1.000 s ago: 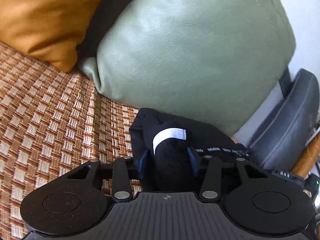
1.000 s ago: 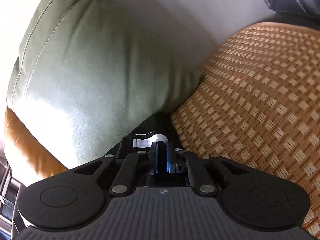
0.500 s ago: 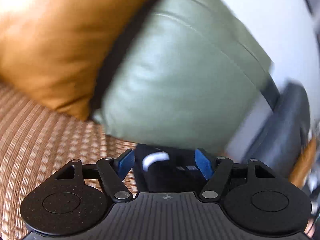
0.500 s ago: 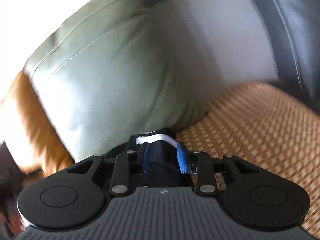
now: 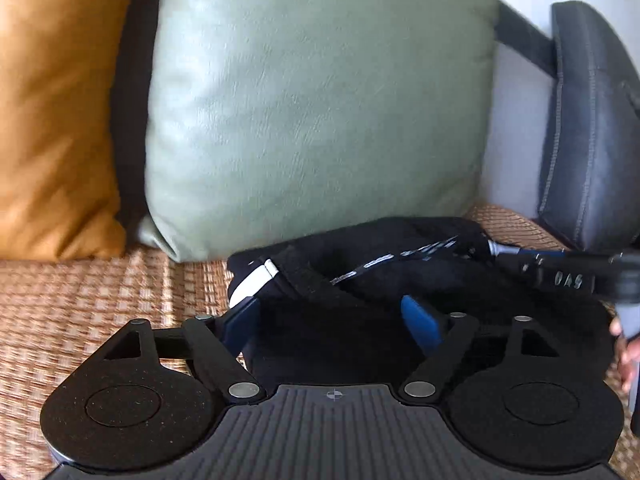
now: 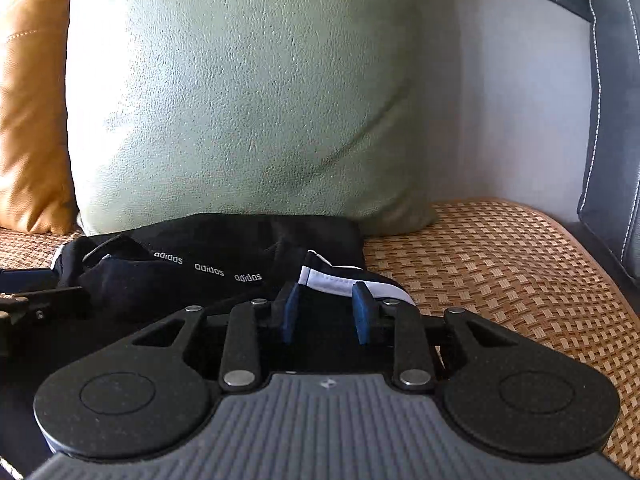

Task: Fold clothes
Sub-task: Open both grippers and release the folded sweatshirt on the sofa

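Note:
A black garment (image 5: 360, 264) with white trim and small white lettering lies bunched on the woven seat mat (image 5: 100, 292), against the foot of the green cushion (image 5: 320, 100). My left gripper (image 5: 330, 308) hovers over its near side, open, with the blue pads (image 5: 420, 322) wide apart and nothing pinched. In the right wrist view the same garment (image 6: 200, 256) spreads to the left. My right gripper (image 6: 326, 292) is open there, and the white-trimmed edge (image 6: 340, 278) lies just past its pads (image 6: 362, 308).
An orange cushion (image 5: 52, 120) stands left of the green cushion (image 6: 240, 100). A dark leather armrest (image 5: 592, 120) and a pale wall (image 6: 500, 120) close off the right. Bare woven mat (image 6: 500, 280) extends to the right. A person's hand (image 5: 624, 352) shows at the right edge.
Both grippers were shut on the black garment a second ago. They have since opened and let it go, and it now lies on the mat. Both views have drawn back and levelled.

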Available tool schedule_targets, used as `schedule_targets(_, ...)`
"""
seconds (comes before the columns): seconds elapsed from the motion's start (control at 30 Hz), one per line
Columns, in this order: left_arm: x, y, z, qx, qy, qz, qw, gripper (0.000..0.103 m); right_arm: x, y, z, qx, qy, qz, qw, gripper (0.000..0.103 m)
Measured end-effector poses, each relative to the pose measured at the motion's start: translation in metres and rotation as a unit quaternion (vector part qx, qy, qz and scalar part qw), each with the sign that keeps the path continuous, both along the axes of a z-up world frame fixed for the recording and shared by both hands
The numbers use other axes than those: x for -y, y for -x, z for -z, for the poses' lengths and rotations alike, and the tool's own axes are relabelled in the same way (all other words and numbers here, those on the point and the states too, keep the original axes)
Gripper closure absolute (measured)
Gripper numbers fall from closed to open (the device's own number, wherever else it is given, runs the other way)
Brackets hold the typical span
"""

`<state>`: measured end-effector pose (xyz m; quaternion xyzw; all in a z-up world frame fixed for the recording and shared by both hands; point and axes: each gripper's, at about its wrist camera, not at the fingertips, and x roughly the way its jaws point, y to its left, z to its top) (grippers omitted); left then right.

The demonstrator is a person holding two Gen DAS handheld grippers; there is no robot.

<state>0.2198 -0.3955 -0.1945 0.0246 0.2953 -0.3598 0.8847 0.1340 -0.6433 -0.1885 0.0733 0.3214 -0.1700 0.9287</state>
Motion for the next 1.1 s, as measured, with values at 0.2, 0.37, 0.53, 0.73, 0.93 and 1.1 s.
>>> schedule_targets(0.2, -0.013, 0.036, -0.005, 0.039, -0.013, -0.001, 0.9991, 0.019, -0.023, 0.069, -0.031, 0.073, 0.002, -0.023, 0.997, 0.049)
schedule_targets(0.37, 0.001, 0.052, 0.018, 0.059, -0.033, -0.001, 0.9977, 0.019, -0.050, 0.084, -0.001, 0.037, 0.066, -0.036, 0.996, 0.048)
schedule_targets(0.53, 0.003, 0.053, 0.035, 0.066, -0.022, -0.009, 0.9975, 0.018, -0.049, 0.093, 0.011, 0.064, 0.051, -0.028, 0.996, 0.048)
schedule_targets(0.73, 0.001, 0.050, 0.039, 0.040, -0.002, -0.026, 0.9989, 0.019, -0.050, 0.091, 0.012, 0.066, 0.050, -0.025, 0.996, 0.048)
schedule_targets(0.93, -0.009, 0.033, 0.029, -0.031, 0.018, -0.052, 0.9980, 0.007, -0.048, 0.088, 0.012, 0.060, 0.035, -0.009, 0.998, 0.048)
schedule_targets(1.1, -0.032, 0.047, -0.005, -0.052, 0.017, -0.064, 0.9964, 0.006, -0.042, 0.092, -0.011, 0.045, -0.010, 0.002, 0.999, 0.032)
